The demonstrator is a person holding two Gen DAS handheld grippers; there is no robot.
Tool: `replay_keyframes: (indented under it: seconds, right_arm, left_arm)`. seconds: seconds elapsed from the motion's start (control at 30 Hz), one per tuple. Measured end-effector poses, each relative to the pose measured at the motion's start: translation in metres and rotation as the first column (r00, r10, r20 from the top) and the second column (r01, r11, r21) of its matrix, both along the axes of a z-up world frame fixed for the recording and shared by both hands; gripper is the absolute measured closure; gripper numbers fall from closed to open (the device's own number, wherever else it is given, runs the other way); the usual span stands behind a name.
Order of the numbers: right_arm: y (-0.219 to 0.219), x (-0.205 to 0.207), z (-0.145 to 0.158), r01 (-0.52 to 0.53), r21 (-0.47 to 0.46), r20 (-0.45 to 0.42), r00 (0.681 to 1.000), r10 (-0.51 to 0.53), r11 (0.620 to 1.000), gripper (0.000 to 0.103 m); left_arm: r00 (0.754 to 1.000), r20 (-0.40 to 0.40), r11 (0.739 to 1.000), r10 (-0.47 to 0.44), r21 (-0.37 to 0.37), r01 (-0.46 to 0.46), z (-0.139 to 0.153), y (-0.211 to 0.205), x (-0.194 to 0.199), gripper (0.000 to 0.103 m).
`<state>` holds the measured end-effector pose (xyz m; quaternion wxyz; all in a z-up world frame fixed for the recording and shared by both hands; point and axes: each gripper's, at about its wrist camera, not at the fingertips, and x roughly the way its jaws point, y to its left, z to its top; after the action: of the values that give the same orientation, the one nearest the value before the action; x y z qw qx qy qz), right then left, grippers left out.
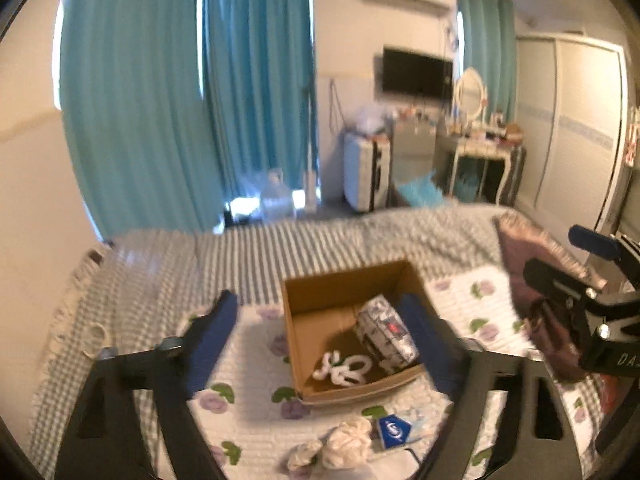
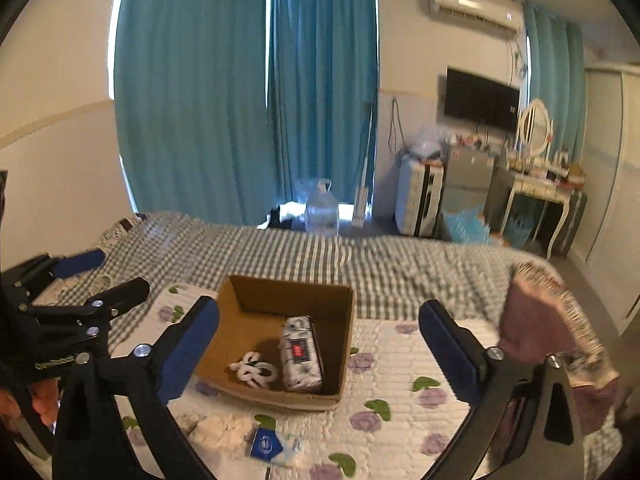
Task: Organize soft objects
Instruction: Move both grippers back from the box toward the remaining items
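Blurring across the far gingham bedspread [image 1: 304, 240] and dresser clutter [image 1: 492, 128], items there too small to identify. Hiding part of the patterned pack [image 1: 386, 332] behind the left gripper [image 1: 324, 336] finger. Running off the bottom edge: white cloth bundle [image 1: 344, 446]. Reading as illegible: blue packet [image 2: 266, 446] logo.

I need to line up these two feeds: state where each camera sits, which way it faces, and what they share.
Left wrist: on the left gripper, looking forward across the bed at the cardboard box; its own open fingers show, and the right gripper at the right edge.
Right wrist: on the right gripper, facing the same box; its open fingers show, and the left gripper at the left edge.
Shared: box, bed, teal curtains.
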<state>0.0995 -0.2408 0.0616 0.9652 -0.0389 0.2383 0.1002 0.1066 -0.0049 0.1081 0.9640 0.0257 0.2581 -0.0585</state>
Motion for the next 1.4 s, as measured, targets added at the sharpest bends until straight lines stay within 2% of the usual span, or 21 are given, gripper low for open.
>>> replay_keyframes:
  seconds: [0.1, 0.23, 0.37, 0.5, 0.63, 0.8, 0.93, 1.07, 1.2, 1.27, 1.37, 1.4]
  right_arm:
    - [-0.004, -0.040, 0.020, 0.002, -0.012, 0.036, 0.999, -0.001, 1.000, 0.000]
    - [-0.006, -0.082, 0.025, 0.006, -0.032, 0.044, 0.999, -0.005, 0.999, 0.000]
    - [-0.006, -0.109, 0.008, -0.011, -0.047, 0.023, 1.000, 0.012, 0.999, 0.000]
    - [-0.004, -0.121, -0.024, -0.034, -0.058, -0.053, 0.998, 0.030, 0.998, 0.000]
    - [-0.005, -0.123, -0.061, -0.056, -0.070, -0.125, 0.991, 0.047, 0.996, 0.000]
    - [-0.005, -0.109, -0.114, -0.070, -0.088, -0.217, 0.975, 0.049, 0.994, 0.000]
    - [-0.003, -0.093, -0.156, -0.088, -0.094, -0.285, 0.957, 0.058, 0.992, 0.000]
    - [0.002, -0.076, -0.200, -0.126, -0.078, -0.373, 0.924, 0.088, 0.989, 0.000]
    - [0.015, -0.057, -0.246, -0.178, -0.063, -0.485, 0.866, 0.126, 0.982, 0.002]
    - [0.022, -0.048, -0.270, -0.210, -0.062, -0.553, 0.821, 0.141, 0.976, 0.004]
    - [0.027, -0.038, -0.288, -0.236, -0.060, -0.607, 0.780, 0.152, 0.970, 0.010]
    - [0.027, -0.035, -0.291, -0.239, -0.054, -0.615, 0.773, 0.156, 0.969, 0.017]
  left_arm:
    - [0.996, 0.090, 1.000, 0.003, -0.011, -0.002, 0.021, 0.001, -0.039, 0.006]
    - [0.994, 0.107, 1.000, -0.003, -0.010, 0.004, 0.024, 0.000, -0.074, 0.006]
    - [0.996, 0.092, 1.000, -0.004, 0.029, 0.001, 0.005, 0.000, -0.096, 0.006]
    - [1.000, 0.010, 0.998, -0.023, 0.057, 0.022, -0.030, 0.000, -0.106, 0.006]
    - [0.996, -0.091, 0.999, 0.011, 0.050, -0.007, -0.069, -0.001, -0.106, 0.006]
    - [0.979, -0.200, 0.998, 0.049, 0.055, -0.039, -0.124, 0.005, -0.096, 0.006]
    - [0.955, -0.291, 0.998, 0.057, 0.037, -0.048, -0.163, 0.012, -0.086, 0.006]
    - [0.941, -0.335, 0.998, 0.049, 0.058, -0.031, -0.190, 0.008, -0.080, 0.006]
    - [0.921, -0.386, 0.998, 0.047, 0.064, -0.024, -0.213, 0.005, -0.067, 0.006]
    - [0.913, -0.404, 0.998, 0.049, 0.062, -0.026, -0.221, 0.005, -0.061, 0.007]
    - [0.899, -0.435, 0.998, 0.052, 0.052, -0.032, -0.231, 0.006, -0.052, 0.007]
    - [0.893, -0.447, 0.998, 0.052, 0.047, -0.035, -0.234, 0.006, -0.049, 0.007]
